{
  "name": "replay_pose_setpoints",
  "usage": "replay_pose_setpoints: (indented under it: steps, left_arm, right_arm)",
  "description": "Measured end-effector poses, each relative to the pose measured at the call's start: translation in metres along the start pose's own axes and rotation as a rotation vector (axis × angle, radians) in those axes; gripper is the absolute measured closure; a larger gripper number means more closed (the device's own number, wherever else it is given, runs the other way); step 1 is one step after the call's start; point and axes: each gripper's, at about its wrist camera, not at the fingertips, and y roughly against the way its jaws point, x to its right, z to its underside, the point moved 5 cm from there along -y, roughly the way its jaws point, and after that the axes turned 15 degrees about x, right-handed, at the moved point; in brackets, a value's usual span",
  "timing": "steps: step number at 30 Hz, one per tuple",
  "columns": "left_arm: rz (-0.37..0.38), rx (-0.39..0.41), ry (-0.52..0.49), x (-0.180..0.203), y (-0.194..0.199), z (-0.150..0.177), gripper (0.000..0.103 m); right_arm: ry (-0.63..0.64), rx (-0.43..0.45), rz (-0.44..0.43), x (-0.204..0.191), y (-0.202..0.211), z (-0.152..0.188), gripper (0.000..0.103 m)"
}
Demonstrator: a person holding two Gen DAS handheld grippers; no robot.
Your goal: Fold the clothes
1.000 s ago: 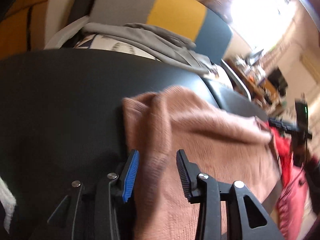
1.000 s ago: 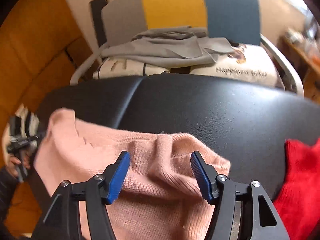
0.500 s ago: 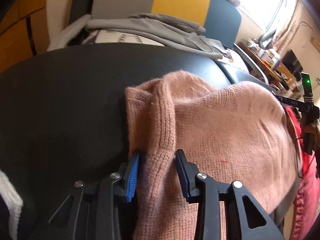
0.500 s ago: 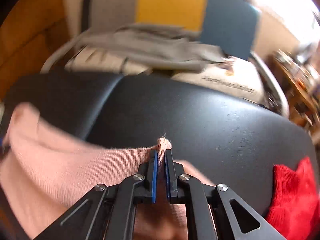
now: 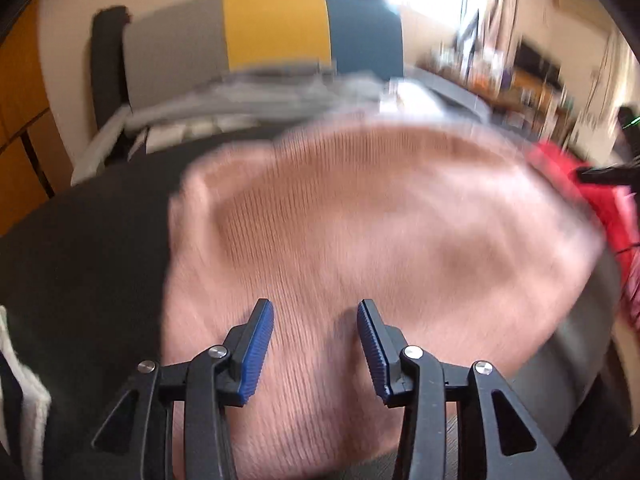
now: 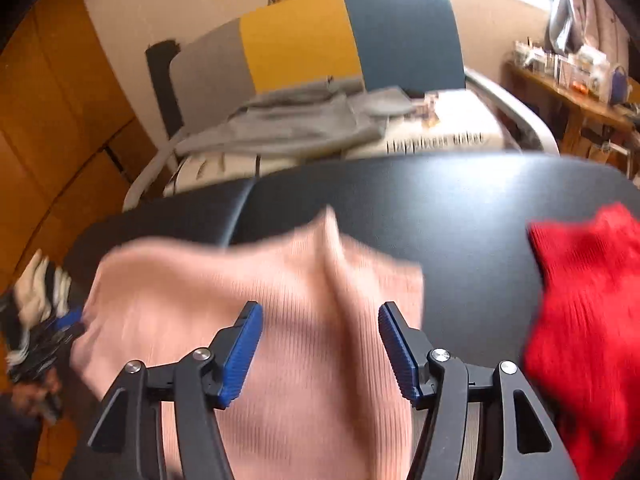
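A pink knit sweater (image 5: 380, 240) lies spread on the black table (image 5: 80, 240), blurred by motion. My left gripper (image 5: 315, 312) hovers over the sweater's near part with its jaws opening; the knit lies under the gap and the pads do not press it. In the right wrist view the pink sweater (image 6: 280, 320) shows a raised ridge running between the jaws of my right gripper (image 6: 320, 312), which are opening and clear of the cloth. The left gripper (image 6: 60, 328) shows as a blur at the sweater's left edge.
A red garment (image 6: 584, 300) lies on the table (image 6: 440, 200) just right of the pink one. Behind the table stands a chair (image 6: 300, 40) with a grey, yellow and blue back, holding a grey garment (image 6: 288, 124) and a printed white cushion (image 6: 440, 136). A cluttered shelf (image 6: 580, 80) is far right.
The right gripper, shut on a pink fold half a second ago, has let go and opened wide. The left jaws have spread off their fold. Both views have swung sideways over the sweater.
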Motion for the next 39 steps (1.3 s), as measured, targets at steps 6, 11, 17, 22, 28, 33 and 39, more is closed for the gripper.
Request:
replay_pose_setpoints:
  steps: [6,11,17,22,28,33,39]
  left_arm:
    - [0.004,0.047,0.074,0.011,0.021,0.023,0.057]
    - [0.052,0.017,0.162,0.017,0.059,0.051,0.058]
    - [0.154,0.08,0.343,0.012,0.111,0.061,0.056]
    - [0.043,0.117,0.322,-0.038,0.131,0.057,0.055]
    - [0.095,0.046,0.32,-0.066,0.095,0.039,0.054]
    - [0.204,-0.067,0.353,-0.067,0.064,0.043,0.055]
    - [0.279,-0.061,0.421,-0.071,0.066,0.034,0.085]
  right_arm:
    - [-0.099,-0.148,0.052,0.02,0.015,0.09,0.059]
    - [0.006,-0.147,0.091,0.009,0.045,0.119,0.076]
    - [-0.061,-0.1,0.103,0.029,0.081,0.152,0.07]
    - [-0.037,-0.08,0.105,0.023,0.082,0.158,0.061]
    - [-0.06,-0.078,0.066,0.019,0.08,0.161,0.039]
    - [0.042,-0.118,0.08,-0.001,0.069,0.166,0.015]
    - [0.051,-0.15,0.091,-0.003,0.062,0.165,0.004]
